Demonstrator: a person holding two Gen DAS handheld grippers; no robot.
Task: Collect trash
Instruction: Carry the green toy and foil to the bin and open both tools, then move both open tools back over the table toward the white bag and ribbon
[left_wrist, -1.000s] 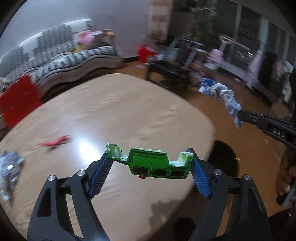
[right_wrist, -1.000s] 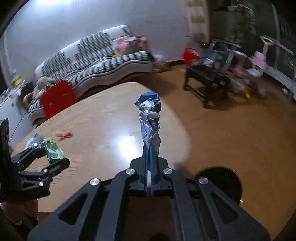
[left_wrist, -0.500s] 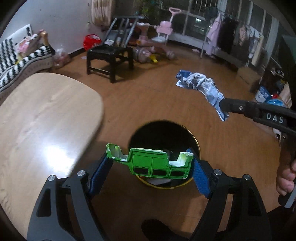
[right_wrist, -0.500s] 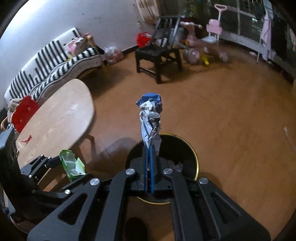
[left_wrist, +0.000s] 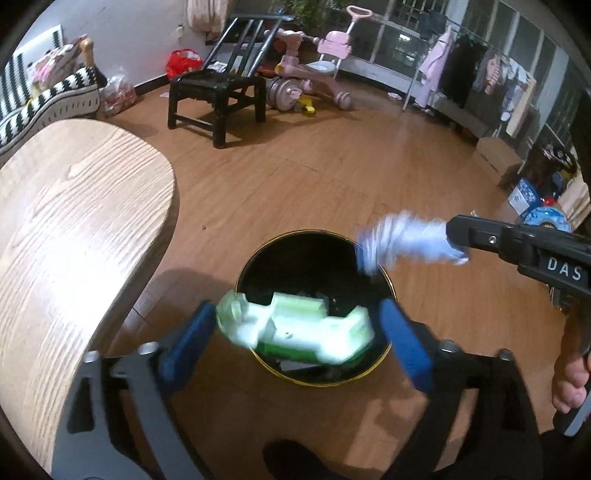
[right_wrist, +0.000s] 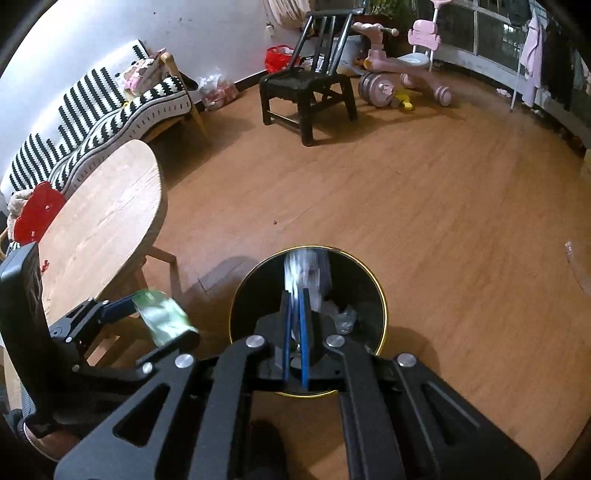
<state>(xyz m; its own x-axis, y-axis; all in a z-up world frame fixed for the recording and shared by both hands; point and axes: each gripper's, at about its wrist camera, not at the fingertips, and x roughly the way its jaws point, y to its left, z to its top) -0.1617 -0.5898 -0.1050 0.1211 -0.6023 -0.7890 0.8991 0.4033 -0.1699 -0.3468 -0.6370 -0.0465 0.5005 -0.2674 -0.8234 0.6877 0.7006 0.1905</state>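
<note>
Right now the left tool (left_wrist: 299, 328) is opening its blue-padded jaws above the round black bin with the gold rim (left_wrist: 388, 280), and the crushed green-and-white carton (left_wrist: 295, 326) sits blurred between the pads, apparently already slipping free toward the bin's mouth. Beside it, the right tool (right_wrist: 295, 314) is clamped tight on the crumpled blue-and-white wrapper (right_wrist: 306, 271), which hangs over the far side of the opening. To my eye the carton's left end overhangs the near rim, so the drop would go cleaner with the tool nudged a little further over the centre; the wrapper looks well placed and should fall straight in once that tool lets go. The rounded edge of the pale wooden counter (left_wrist: 74, 221) stands close on the left, so any swing back that way needs care. Beyond the bin the wooden floor (left_wrist: 314, 177) lies bare up to the black wooden chair (left_wrist: 218, 88).
</note>
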